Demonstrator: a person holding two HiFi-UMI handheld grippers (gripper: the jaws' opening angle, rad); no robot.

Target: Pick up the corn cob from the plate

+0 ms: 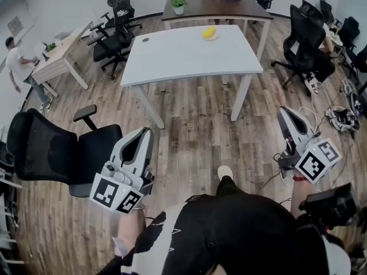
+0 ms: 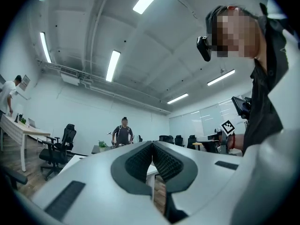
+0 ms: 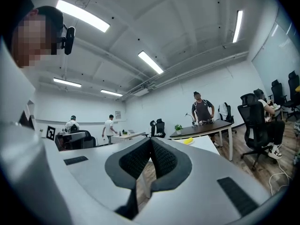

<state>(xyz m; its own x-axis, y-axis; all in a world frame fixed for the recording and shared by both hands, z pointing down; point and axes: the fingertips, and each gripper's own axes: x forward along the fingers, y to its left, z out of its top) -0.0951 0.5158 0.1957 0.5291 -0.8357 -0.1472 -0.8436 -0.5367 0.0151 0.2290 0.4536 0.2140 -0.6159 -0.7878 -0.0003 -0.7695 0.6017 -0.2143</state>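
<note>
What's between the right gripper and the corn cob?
In the head view, only wood floor, then bare white tabletop up to the corn cob.

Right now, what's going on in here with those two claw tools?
A person stands well back from the white table, holding a claw in each hand. The left claw and the right claw are both shut with nothing between them. The corn cob lies untouched on its plate near the table's far edge; no pickup has started.

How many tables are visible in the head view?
3: the white table in the centre, the dark table behind it, and the light wooden desk at the left. Others may be hidden outside the view.
</note>
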